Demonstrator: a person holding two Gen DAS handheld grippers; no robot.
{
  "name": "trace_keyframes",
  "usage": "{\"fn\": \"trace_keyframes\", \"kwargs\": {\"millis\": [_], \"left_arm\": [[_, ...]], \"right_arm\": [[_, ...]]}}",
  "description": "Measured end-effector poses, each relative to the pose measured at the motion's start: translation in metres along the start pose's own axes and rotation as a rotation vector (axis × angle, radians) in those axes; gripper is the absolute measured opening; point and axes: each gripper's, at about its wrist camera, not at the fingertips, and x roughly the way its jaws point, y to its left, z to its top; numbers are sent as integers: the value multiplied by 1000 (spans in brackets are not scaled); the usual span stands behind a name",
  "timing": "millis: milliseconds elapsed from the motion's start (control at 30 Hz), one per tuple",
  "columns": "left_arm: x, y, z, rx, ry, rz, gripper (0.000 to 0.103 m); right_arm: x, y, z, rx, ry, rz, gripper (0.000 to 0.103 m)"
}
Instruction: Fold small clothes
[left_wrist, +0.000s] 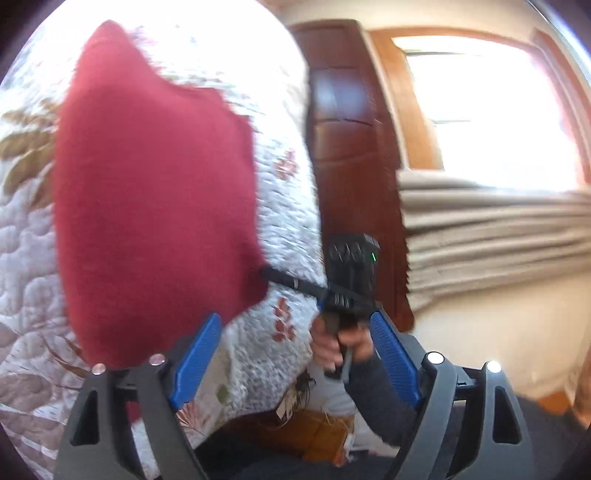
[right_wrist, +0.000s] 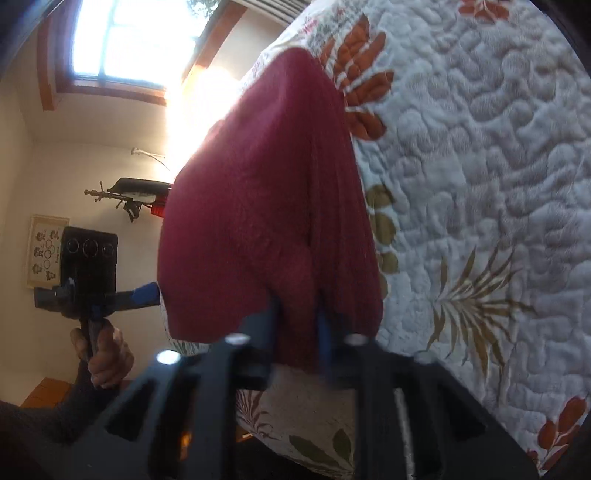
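Right gripper (right_wrist: 297, 317) pinching red cloth (right_wrist: 273, 206) at its 6 o'clock edge over quilt (right_wrist: 480, 147); left gripper (left_wrist: 295, 354) wide, empty.

Left gripper (left_wrist: 295, 362) with blue fingers (left_wrist: 195, 365) spread wide apart and nothing between them, right gripper (right_wrist: 299, 325) with fingers closed tight, pinching the edge of the red cloth (right_wrist: 273, 206), each handle held in a sleeved hand (left_wrist: 340, 343), both level with the cloth's near edge
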Motion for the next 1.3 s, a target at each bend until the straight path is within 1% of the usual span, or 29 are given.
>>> {"fn": "trace_keyframes", "kwargs": {"millis": [33, 100, 167, 200, 233, 267, 300, 333, 367, 400, 433, 467, 500, 533, 600, 667, 700, 800, 933, 1000, 1067, 1167, 1267, 1300], "left_arm": [[9, 10, -2, -21, 19, 22, 83], [15, 23, -5, -55, 56, 41, 83], [14, 18, -15, -40, 63, 60, 83], [9, 14, -18, -35, 57, 54, 83], [3, 9, -21, -32, 40, 44, 83], [-3, 6, -24, -25, 20, 39, 83], [-11, 2, -28, -16, -2, 39, 83], [-20, -2, -33, -5, -29, 47, 83], [-30, -6, -36, 6, -59, 64, 83], [-41, -7, -39, 17, -93, 90, 85], [-48, -9, -43, 22, -130, 126, 86], [-57, -9, -46, 20, -171, 170, 88], [-67, -6, -48, 11, -208, 205, 90], [-74, 0, -49, -9, -232, 224, 90], [-79, 17, -49, -70, -241, 249, 91], [-75, 30, -50, -119, -237, 256, 91], [-70, 37, -49, -142, -232, 250, 91], [-61, 48, -47, -168, -217, 226, 91], [-53, 56, -34, -168, -208, 203, 91], [-43, 60, -28, -165, -184, 200, 91], [-33, 63, -22, -163, -159, 199, 91], [-23, 66, -15, -162, -148, 173, 92], [-15, 66, -11, -142, -120, 131, 92], [-12, 66, -10, -133, -110, 133, 92]], "right_arm": [[7, -9, -6, 23, 14, -23, 6], [13, -23, -16, 73, 29, -12, 6], [3, -22, -23, 68, 12, 4, 6], [-3, -19, -24, 59, 2, 16, 7], [-12, -15, -22, 44, -9, 36, 14], [-25, -14, -21, 31, -20, 57, 24], [-37, -14, -16, 22, -33, 76, 32], [-49, -15, -10, 18, -55, 95, 55], [-60, -18, -1, 23, -77, 116, 73], [-66, -23, 9, 38, -85, 150, 78], [-69, -31, 19, 61, -76, 202, 82], [-68, -38, 32, 86, -64, 251, 84], [-65, -46, 45, 108, -56, 280, 84], [-57, -49, 60, 122, -46, 298, 85], [-44, -58, 90, 140, -9, 354, 85], [-26, -59, 117, 152, 24, 369, 86], [-18, -60, 125, 152, 41, 369, 86], [3, -56, 137, 136, 83, 366, 86], [13, -40, 153, 105, 108, 390, 86], [18, -35, 161, 98, 117, 384, 86], [13, -35, 157, 95, 128, 378, 85], [17, -30, 155, 89, 142, 377, 84], [13, -12, 154, 43, 149, 401, 78], [13, -5, 154, 16, 150, 415, 78]]}}
